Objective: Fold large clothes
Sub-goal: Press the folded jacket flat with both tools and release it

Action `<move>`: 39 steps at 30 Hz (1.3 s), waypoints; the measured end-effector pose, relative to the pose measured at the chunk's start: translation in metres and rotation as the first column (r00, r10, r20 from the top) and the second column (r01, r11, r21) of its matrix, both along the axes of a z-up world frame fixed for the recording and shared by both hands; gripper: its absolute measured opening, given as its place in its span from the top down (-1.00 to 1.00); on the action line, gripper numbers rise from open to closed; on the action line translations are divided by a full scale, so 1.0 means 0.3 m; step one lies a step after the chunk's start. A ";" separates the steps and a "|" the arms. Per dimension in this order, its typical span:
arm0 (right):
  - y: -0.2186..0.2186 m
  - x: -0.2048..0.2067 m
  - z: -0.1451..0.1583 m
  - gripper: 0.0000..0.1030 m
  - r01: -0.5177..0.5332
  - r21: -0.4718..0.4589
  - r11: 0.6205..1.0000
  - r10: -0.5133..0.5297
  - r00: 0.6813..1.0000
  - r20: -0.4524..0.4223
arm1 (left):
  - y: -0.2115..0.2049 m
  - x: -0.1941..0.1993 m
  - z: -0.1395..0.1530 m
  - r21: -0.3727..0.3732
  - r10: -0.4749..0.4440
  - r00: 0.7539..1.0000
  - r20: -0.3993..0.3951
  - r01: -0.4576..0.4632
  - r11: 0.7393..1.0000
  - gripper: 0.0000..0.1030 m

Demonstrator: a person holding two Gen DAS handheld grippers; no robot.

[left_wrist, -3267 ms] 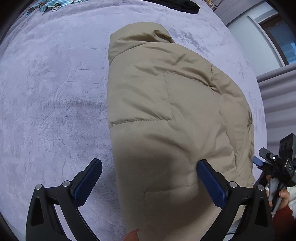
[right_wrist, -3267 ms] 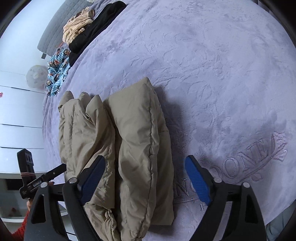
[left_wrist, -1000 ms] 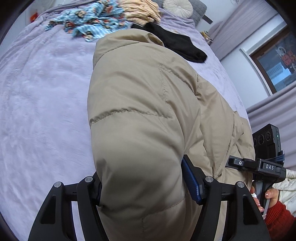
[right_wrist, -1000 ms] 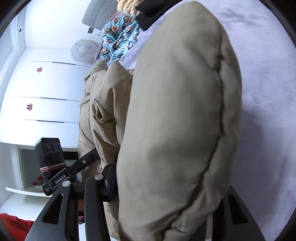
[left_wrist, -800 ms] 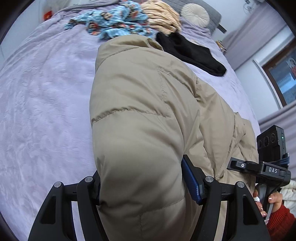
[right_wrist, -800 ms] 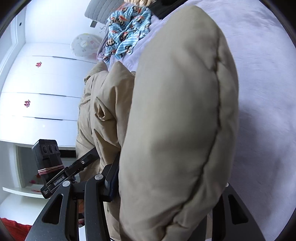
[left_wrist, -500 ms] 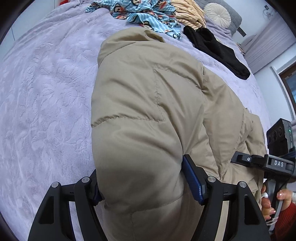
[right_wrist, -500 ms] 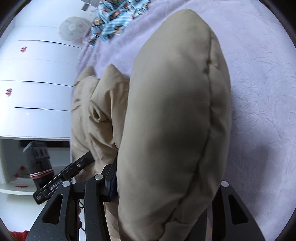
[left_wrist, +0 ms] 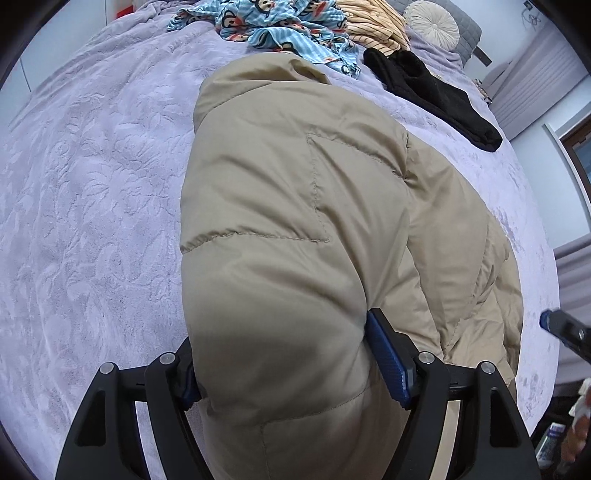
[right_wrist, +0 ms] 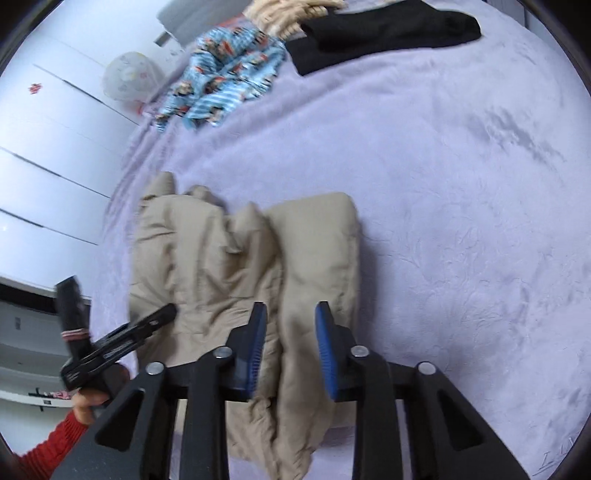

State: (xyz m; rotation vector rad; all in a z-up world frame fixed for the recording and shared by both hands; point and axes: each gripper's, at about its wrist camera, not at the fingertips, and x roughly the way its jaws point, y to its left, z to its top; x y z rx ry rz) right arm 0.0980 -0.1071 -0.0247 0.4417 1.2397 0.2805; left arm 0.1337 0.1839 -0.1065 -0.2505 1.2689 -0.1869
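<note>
Left wrist view: left gripper (left_wrist: 282,360) pinching puffy fold of beige jacket (left_wrist: 295,206), jaws just been easing wider with padding between; jacket fills frame centre on bed (left_wrist: 92,184), long axis bottom to top, collar toward upper frame.

Right wrist view: right gripper (right_wrist: 290,345) free above jacket (right_wrist: 258,280), jaws just narrowed on nothing, gap remaining (lower centre). Risk: padding springs back, fold unrolls.

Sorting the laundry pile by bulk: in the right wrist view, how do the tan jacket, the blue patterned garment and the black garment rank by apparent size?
1. Tan jacket, clearly largest, though it is also nearest the camera.
2. and 3. Blue patterned garment and black garment look about alike; both lie far off near the distorted edge, so I won't rank them.
</note>
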 end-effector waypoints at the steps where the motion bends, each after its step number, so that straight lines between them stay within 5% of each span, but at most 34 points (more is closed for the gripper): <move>1: 0.035 -0.014 -0.001 0.45 -0.036 0.011 0.999 0.036 0.999 0.001 | -0.001 -0.001 0.002 0.006 0.002 1.000 -0.001 -0.002 1.000 -0.51; 5: 0.167 -0.037 -0.074 0.46 -0.138 -0.056 0.989 0.134 0.989 -0.068 | 0.000 -0.005 0.048 0.072 0.002 1.000 0.017 -0.003 0.997 -0.51; 11: 0.140 -0.074 -0.245 0.45 -0.074 -0.029 0.997 0.068 0.984 -0.167 | 0.066 0.088 0.192 0.161 -0.016 0.980 0.199 -0.016 0.987 -0.51; 16: 0.113 -0.060 -0.323 0.45 -0.042 -0.017 0.999 0.038 0.981 -0.189 | 0.016 0.233 0.104 0.161 -0.050 0.990 0.130 0.028 0.987 -0.51; 25: 0.036 -0.024 -0.331 0.45 0.006 -0.046 0.999 -0.016 0.977 -0.211 | -0.088 0.297 -0.010 0.235 -0.073 0.992 0.104 0.046 0.971 -0.60; 30: 0.047 0.027 -0.137 0.45 0.024 -0.062 0.998 -0.025 0.999 -0.020 | -0.077 0.297 -0.020 0.227 -0.063 0.993 0.098 0.039 0.973 -0.60; 33: 0.065 0.097 -0.104 0.45 0.038 -0.113 0.993 -0.034 0.999 0.035 | -0.082 0.300 -0.023 0.236 -0.060 0.993 0.099 0.035 0.971 -0.60; 39: 0.099 0.205 -0.291 0.46 0.041 -0.175 0.984 -0.061 0.992 -0.109 | -0.079 0.307 -0.029 0.237 -0.054 0.994 0.097 0.030 0.971 -0.66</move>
